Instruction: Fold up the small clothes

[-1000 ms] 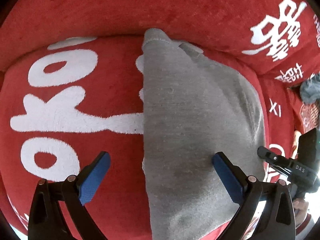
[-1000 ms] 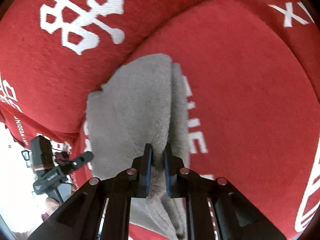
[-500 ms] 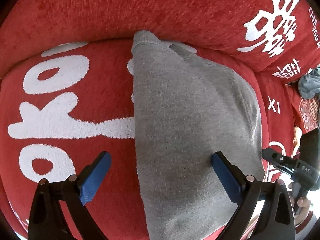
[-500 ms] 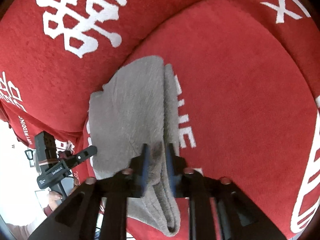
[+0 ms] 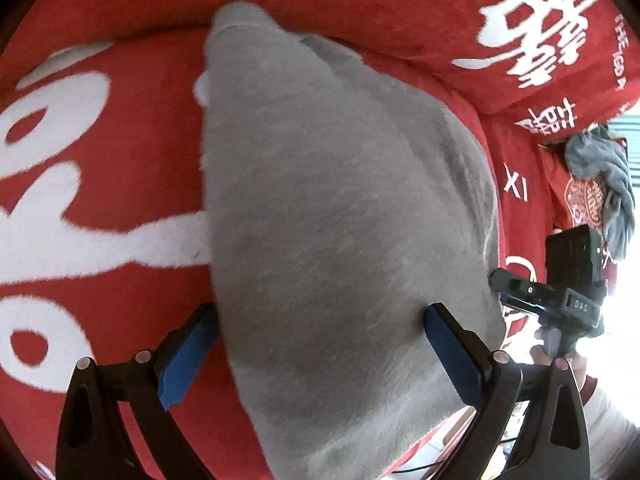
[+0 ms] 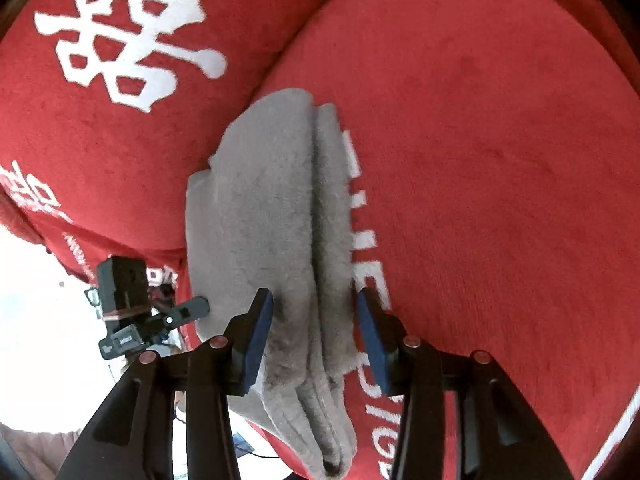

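A folded grey garment (image 5: 340, 220) lies on a red seat cushion (image 5: 100, 160) with white lettering. My left gripper (image 5: 320, 344) is open wide, its blue pads (image 5: 188, 356) standing either side of the garment's near end without pressing it. My right gripper (image 6: 314, 336) straddles the garment's (image 6: 280, 220) layered fold at its other side. Its jaws are opening, and the thick fold lies between the pads (image 6: 256, 340) with none pressing on it. Each view shows the other gripper at its edge: the right one (image 5: 560, 292) and the left one (image 6: 132, 308).
A red backrest cushion (image 6: 120, 40) with white characters rises just behind the garment. A heap of other grey clothes (image 5: 600, 184) lies at the far right. The seat's front edge runs close under both grippers. A hand (image 5: 560, 348) holds the right gripper.
The right gripper's jaws have parted and let go of the grey fold they were pinching. Both grippers have sunk closer to the garment. The left gripper stays open.
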Demonstrator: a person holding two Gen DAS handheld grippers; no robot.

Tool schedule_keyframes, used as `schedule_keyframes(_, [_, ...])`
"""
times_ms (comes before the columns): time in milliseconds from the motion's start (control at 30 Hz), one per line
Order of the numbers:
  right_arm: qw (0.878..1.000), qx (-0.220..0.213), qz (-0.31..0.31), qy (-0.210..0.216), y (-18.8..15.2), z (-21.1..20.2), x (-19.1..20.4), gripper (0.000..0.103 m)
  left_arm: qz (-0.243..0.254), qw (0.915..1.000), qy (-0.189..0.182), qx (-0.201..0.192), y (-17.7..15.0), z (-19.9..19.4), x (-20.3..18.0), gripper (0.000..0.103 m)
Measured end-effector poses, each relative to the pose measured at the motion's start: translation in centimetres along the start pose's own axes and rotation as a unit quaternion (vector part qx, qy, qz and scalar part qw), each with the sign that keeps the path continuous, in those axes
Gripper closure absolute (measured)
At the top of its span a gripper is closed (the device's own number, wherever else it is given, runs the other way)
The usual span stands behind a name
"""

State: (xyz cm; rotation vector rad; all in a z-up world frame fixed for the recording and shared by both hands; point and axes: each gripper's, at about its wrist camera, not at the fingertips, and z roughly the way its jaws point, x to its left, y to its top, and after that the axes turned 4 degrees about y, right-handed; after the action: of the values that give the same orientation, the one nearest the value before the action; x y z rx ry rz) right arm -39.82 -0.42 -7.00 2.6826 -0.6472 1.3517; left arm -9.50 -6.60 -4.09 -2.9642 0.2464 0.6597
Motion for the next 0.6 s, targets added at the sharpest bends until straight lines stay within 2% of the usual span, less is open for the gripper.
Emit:
schedule_keyframes(67, [1.000,0.009,-0.008,0.007,0.2,0.4,0.1,0.053,0.003,1.0000,-0.007,-0.001,0.4,0.1,-0.5,0.001])
schedule_keyframes(200, [0.999,0.027,-0.032,0.014,1.0,2.1,1.1,0.052,-0.013,0.9999,0.004,-0.007,1.2,0.4,-0.5,0.001])
schedule_keyframes(367, [0.999,0.012,-0.016,0.041,1.1,3.0,1.1,0.050,-0.011,0.9996,0.013,-0.023,0.8,0.7,-0.9,0.002])
schedule_keyframes(433, [0.999,0.002,0.002,0.041,0.7,3.0,0.9,0.055,-0.009,0.9991,0.023,-0.035,0.4,0.3,-0.8,0.011])
schedule_keyframes(467, [0.999,0.004,0.008,0.040,0.6,3.0,0.8,0.066,-0.004,0.9986,0.027,-0.044,0.1,-0.1,-0.9,0.019])
schedule_keyframes(500, [0.999,0.004,0.015,0.043,0.3,2.9,0.8,0.070,-0.003,0.9985,0.026,-0.049,0.0,-0.4,-0.9,0.029])
schedule_keyframes(600, [0.997,-0.005,0.023,0.075,-0.5,2.2,1.7,0.073,0.010,0.9978,0.015,-0.063,-0.6,-2.0,-0.6,0.046])
